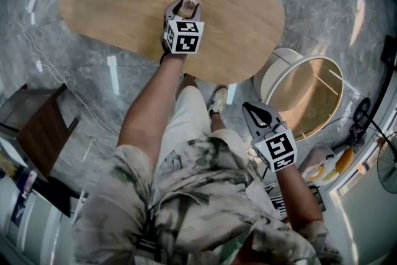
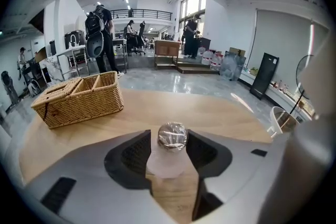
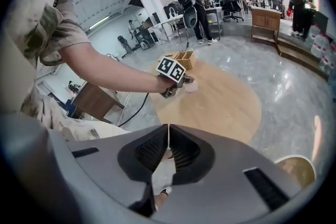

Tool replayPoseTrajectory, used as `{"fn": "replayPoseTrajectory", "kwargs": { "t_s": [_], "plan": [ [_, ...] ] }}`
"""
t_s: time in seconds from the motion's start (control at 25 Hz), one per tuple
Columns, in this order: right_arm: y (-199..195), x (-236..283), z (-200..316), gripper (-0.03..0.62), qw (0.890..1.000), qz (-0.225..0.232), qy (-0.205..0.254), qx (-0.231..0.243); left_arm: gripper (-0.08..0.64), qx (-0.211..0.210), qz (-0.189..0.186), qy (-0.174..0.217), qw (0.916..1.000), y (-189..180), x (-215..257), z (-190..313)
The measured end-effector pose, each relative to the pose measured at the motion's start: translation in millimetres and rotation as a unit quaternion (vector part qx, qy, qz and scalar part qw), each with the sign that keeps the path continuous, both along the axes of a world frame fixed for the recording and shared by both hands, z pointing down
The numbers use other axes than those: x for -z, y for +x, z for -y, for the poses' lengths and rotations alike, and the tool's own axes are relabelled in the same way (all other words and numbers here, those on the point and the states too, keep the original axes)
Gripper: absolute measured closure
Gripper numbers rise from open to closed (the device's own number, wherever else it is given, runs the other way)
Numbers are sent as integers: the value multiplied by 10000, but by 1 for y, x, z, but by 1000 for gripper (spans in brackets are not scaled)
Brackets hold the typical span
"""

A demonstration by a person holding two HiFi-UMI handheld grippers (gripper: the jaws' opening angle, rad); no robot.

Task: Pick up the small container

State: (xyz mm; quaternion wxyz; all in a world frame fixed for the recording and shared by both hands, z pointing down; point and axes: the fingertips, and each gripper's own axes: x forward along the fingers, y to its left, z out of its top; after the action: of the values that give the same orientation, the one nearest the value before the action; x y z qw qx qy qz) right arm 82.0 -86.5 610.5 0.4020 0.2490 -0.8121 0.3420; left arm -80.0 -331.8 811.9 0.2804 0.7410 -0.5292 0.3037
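Left gripper (image 1: 184,9) pinched the small frosted, foil-capped container (image 2: 169,160) at the oval wooden desk (image 1: 248,15); lifting seemed left. Right gripper (image 1: 255,110), five o'clock, closed, empty.

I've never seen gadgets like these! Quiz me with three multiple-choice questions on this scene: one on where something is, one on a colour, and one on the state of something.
1. Where does the wicker basket stand?
A. on the floor
B. on the wooden table
C. on the person's lap

2. What colour is the top of the small container?
A. silvery
B. green
C. red

3. How is the right gripper?
A. wide open
B. closed on the basket
C. shut and empty

Answers:
1 B: the basket's base rests on the tabletop.
2 A: the container, held between the jaws of the left gripper, has a shiny silvery top.
3 C: its jaws meet with nothing between them, away from the table.
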Motion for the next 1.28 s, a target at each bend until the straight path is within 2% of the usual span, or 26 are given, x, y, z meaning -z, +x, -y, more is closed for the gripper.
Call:
{"fn": "replayPoseTrajectory", "kwargs": {
  "t_s": [0.44,0.8,1.28],
  "plan": [
    [1,-13,-5,563,9999,-62,-79,-28,387,31,207,378,9991,5,-4,8],
    [8,-11,0,563,9998,-104,136,-27,408,-56,180,325,9993,3,-3,6],
    [10,8,5,563,9991,132,383,-139,410,-195,106,463,9987,10,42,2]
  ]
}}
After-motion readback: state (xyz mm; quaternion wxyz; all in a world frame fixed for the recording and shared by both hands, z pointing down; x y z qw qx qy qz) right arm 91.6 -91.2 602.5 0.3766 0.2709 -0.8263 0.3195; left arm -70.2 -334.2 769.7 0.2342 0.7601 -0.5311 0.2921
